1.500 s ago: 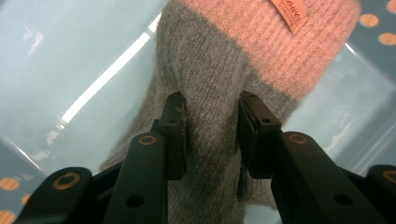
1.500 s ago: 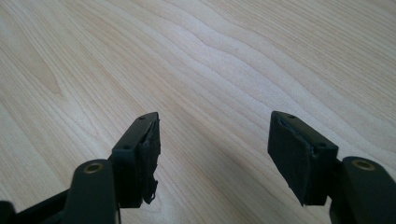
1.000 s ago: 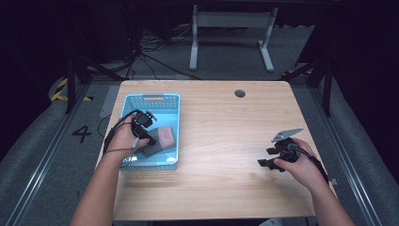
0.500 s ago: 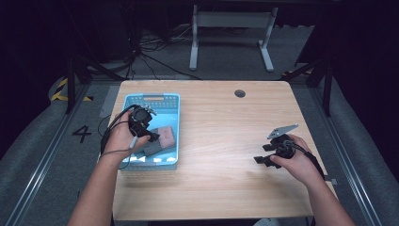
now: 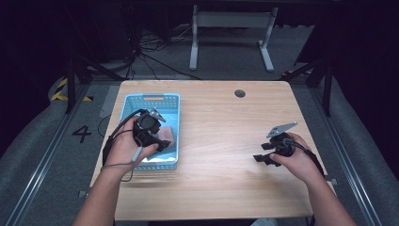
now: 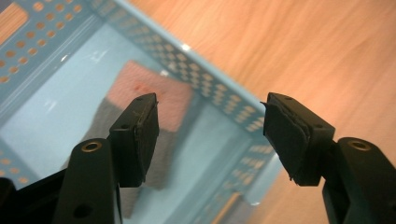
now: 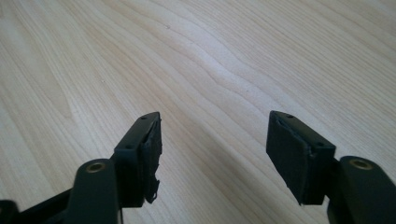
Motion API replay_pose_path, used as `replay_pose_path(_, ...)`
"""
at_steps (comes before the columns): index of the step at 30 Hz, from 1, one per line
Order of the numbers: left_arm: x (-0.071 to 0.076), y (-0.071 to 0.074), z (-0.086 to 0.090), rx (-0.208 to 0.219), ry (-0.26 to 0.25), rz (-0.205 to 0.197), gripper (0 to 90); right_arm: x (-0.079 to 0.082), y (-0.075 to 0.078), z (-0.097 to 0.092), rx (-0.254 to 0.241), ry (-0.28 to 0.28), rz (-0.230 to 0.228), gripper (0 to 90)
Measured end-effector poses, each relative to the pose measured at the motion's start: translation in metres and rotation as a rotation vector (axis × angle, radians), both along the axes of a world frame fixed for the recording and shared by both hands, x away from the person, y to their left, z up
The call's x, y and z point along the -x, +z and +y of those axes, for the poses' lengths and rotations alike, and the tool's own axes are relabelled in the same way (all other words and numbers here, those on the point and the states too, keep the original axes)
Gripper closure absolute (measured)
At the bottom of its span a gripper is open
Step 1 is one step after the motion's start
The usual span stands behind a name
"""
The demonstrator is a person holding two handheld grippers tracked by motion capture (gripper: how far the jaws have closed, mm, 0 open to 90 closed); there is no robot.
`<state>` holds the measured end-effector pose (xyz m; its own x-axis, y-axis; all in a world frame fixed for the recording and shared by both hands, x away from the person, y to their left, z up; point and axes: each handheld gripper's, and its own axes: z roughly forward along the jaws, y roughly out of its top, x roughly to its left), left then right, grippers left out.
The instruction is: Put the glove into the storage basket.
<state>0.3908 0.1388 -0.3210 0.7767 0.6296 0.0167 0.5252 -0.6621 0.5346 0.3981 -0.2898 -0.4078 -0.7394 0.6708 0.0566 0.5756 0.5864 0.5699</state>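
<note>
— Wooden tabletop [image 5: 221, 141], pale and bare; what sat on it?

— One light-blue perforated plastic basket [image 5: 150, 101], with a pink-and-grey sponge block [image 6: 159, 100] lying inside. It looked light and squashy; I'd pinch its long sides.

— Your grippers?

— Left gripper [image 6: 210, 133] gaped empty above the sponge; right gripper [image 7: 215, 149] gaped over bare wood.

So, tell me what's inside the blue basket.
The blue basket holds one flat pink-and-grey sponge on its floor. The left gripper hangs over it with open, empty jaws and covers part of the sponge and floor.
</note>
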Motion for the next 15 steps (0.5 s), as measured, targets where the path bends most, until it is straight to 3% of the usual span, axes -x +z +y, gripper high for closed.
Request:
replay_pose_path(7,0.028,0.002,-0.029,0.064,-0.082,-0.011,37.7,0.002,-0.003,0.001,-0.012,0.034,0.004,39.0)
replay_pose_path(11,0.039,-0.006,-0.047,0.074,-0.109,-0.013,38.9,0.002,-0.007,0.0,-0.011,0.044,-0.001,37.3)
replay_pose_path(15,0.046,-0.021,-0.063,0.114,-0.131,-0.003,39.4,0.002,-0.01,-0.003,-0.01,0.042,0.001,36.4)
